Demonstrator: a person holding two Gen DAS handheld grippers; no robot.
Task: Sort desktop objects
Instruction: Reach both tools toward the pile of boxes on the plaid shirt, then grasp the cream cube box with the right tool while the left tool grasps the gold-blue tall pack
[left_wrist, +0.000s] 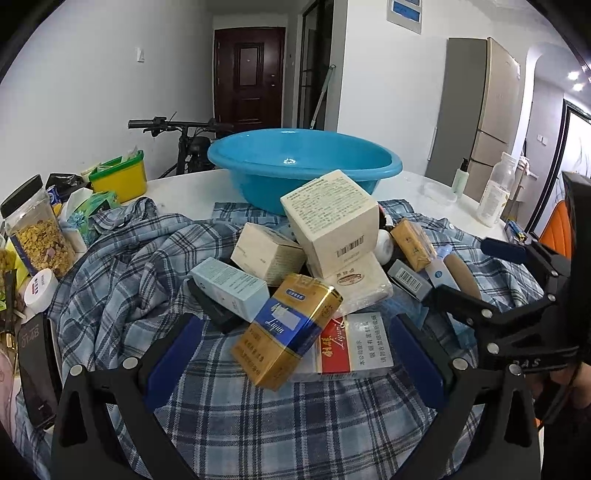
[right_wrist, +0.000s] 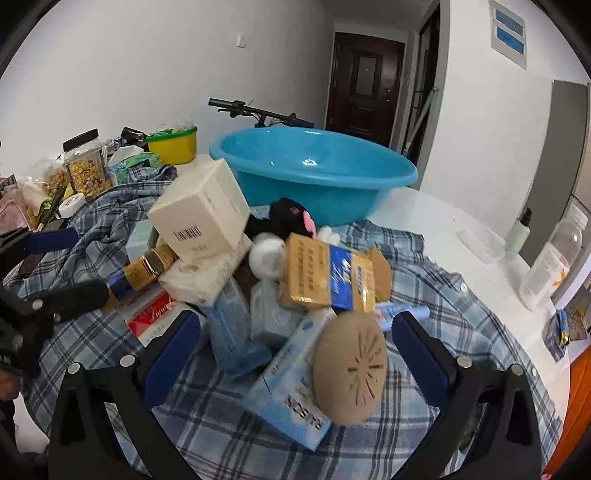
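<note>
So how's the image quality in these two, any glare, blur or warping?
Left wrist view: fisheye bends the walls, black corners, a small glare spot inside the blue basin, the pile sharp. Right wrist view: same warping, the tan vented disc and box edges slightly soft up close; light is even, shadows soft.

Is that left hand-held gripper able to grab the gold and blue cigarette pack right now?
Probably yes. The left hand-held gripper is open, and the gold and blue cigarette pack lies on top of the pile between its fingers, with nothing covering it.

Both wrist fisheyes low, close over the box pile (left_wrist: 314, 266), facing the blue basin (right_wrist: 314, 166) (shared), right view further right.
</note>
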